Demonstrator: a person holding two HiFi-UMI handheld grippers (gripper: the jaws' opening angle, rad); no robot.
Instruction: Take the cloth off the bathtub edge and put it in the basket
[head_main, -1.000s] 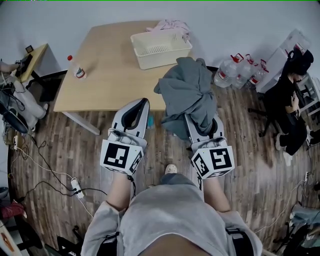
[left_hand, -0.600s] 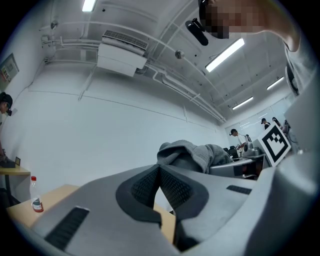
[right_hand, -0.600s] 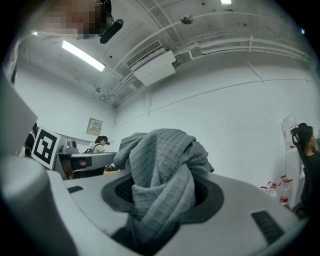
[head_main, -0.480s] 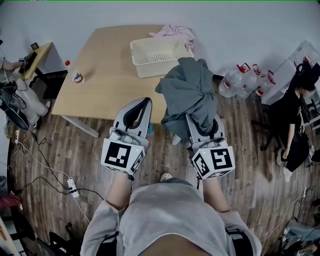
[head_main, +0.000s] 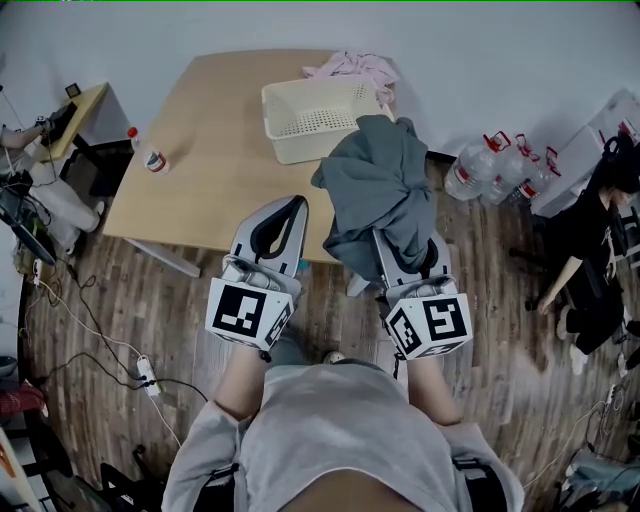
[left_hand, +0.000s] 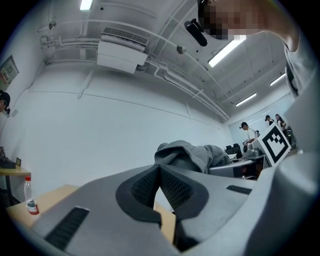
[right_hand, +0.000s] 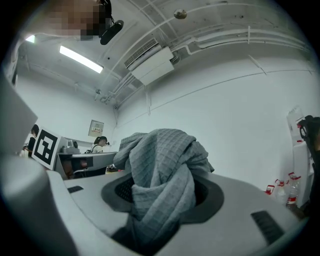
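A grey waffle-weave cloth (head_main: 378, 190) is bunched between the jaws of my right gripper (head_main: 400, 248), which is shut on it; it spills forward over the table's near edge. Seen from the right gripper view, the cloth (right_hand: 161, 185) fills the gap between the jaws. My left gripper (head_main: 283, 215) is shut with nothing in it, its pads meeting in the left gripper view (left_hand: 159, 187). It hovers over the table's front edge, left of the cloth. The cream plastic basket (head_main: 290, 140) stands on the wooden table (head_main: 210, 170), beyond the cloth.
A pink cloth (head_main: 352, 66) lies behind the basket. A small bottle (head_main: 152, 158) stands near the table's left edge. Water jugs (head_main: 490, 165) sit on the floor at right, where a person (head_main: 590, 250) is seated. Cables cross the wooden floor at left.
Both grippers and the cloth have moved forward toward the table and basket. The left gripper's tips now reach over the table's front edge.
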